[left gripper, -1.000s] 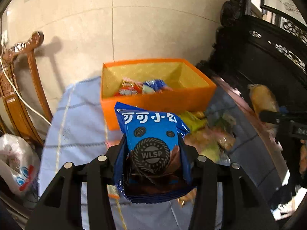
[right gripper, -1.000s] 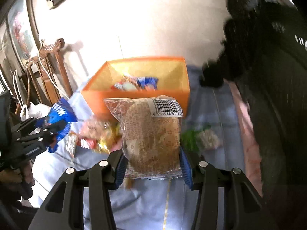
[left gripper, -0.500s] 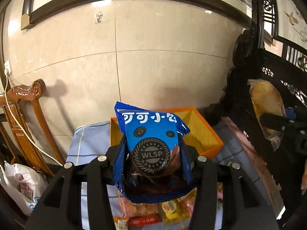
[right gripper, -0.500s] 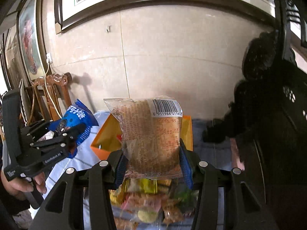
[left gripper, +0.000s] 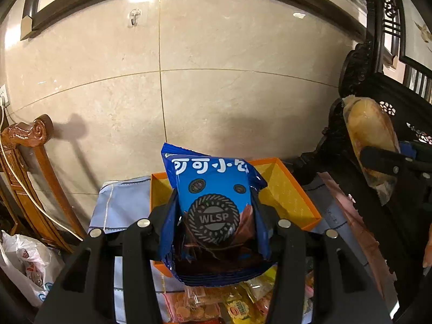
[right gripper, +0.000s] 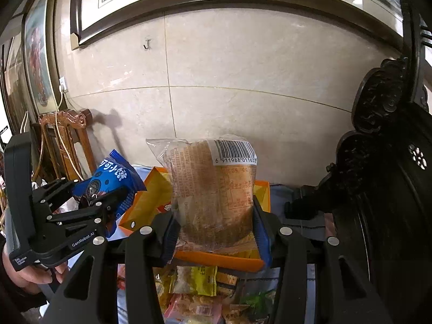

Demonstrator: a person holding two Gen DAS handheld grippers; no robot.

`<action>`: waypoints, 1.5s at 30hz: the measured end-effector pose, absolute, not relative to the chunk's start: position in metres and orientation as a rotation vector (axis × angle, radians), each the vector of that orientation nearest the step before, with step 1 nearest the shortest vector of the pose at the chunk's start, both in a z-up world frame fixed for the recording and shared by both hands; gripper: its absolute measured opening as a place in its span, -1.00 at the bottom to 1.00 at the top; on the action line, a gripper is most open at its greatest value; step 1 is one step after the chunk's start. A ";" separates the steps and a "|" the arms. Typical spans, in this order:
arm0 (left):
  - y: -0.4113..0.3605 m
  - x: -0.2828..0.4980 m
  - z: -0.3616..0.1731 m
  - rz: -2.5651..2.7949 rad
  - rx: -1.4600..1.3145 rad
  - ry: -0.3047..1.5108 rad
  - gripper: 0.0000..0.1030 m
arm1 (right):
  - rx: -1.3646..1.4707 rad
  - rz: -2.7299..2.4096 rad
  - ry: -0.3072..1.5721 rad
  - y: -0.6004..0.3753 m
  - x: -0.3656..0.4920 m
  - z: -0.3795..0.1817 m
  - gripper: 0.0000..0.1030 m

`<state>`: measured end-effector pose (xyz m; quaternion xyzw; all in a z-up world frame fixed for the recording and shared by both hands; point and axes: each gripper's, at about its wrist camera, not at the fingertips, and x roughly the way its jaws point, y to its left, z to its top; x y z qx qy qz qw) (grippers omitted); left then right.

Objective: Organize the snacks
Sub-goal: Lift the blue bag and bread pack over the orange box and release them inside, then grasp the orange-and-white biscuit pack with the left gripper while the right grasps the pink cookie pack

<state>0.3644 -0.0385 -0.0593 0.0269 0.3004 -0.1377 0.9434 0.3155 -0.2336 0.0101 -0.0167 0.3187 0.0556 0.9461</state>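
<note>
My left claw clamps the blue cookie packet, my right claw the clear bread bag — I'd centre both over the orange box, lower frame, before releasing.

A table spread with a pale blue cloth with thin stitched lines stands against the tiled wall. An open orange cardboard box with a yellow lining sits on the cloth toward the far edge. On the near side of the box, loose snack packets in yellow, pink and green wrappers lie heaped on the cloth.
</note>
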 end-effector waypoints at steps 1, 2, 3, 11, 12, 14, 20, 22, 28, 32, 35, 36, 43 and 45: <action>-0.039 0.368 -0.060 -0.280 0.055 0.613 -0.09 | -0.034 0.112 0.649 -0.234 0.317 0.009 -0.06; -0.040 0.373 -0.060 -0.278 0.058 0.614 -0.09 | -0.034 0.109 0.650 -0.234 0.321 0.008 -0.06; -0.041 0.378 -0.061 -0.275 0.065 0.613 -0.09 | -0.034 0.107 0.651 -0.234 0.326 0.008 -0.06; -0.041 0.435 -0.087 -0.214 0.051 0.699 0.78 | -0.063 0.083 0.745 -0.238 0.384 -0.026 0.32; -0.035 0.435 -0.090 -0.200 0.041 0.705 0.78 | -0.057 0.082 0.754 -0.241 0.381 -0.031 0.32; -0.022 0.430 -0.095 -0.184 0.040 0.701 0.79 | -0.060 0.073 0.768 -0.246 0.372 -0.041 0.33; 0.023 0.384 -0.135 -0.178 0.057 0.726 0.82 | -0.010 0.081 0.867 -0.249 0.324 -0.098 0.50; 0.036 0.365 -0.156 -0.190 0.058 0.757 0.82 | -0.011 0.088 0.916 -0.244 0.304 -0.125 0.55; 0.062 0.303 -0.230 -0.192 0.102 0.873 0.82 | -0.040 0.088 1.078 -0.219 0.276 -0.196 0.60; 0.072 0.286 -0.269 -0.152 0.118 0.928 0.82 | -0.026 0.094 1.096 -0.208 0.280 -0.209 0.65; 0.071 0.281 -0.284 -0.126 0.142 0.932 0.82 | -0.044 0.098 1.100 -0.196 0.289 -0.216 0.67; 0.071 0.281 -0.289 -0.123 0.142 0.931 0.81 | -0.061 0.099 1.106 -0.192 0.292 -0.220 0.67; 0.068 0.288 -0.317 -0.085 0.162 0.967 0.84 | -0.115 0.082 1.169 -0.176 0.308 -0.252 0.75; 0.068 0.288 -0.325 -0.091 0.161 0.990 0.84 | -0.108 0.078 1.174 -0.175 0.311 -0.256 0.77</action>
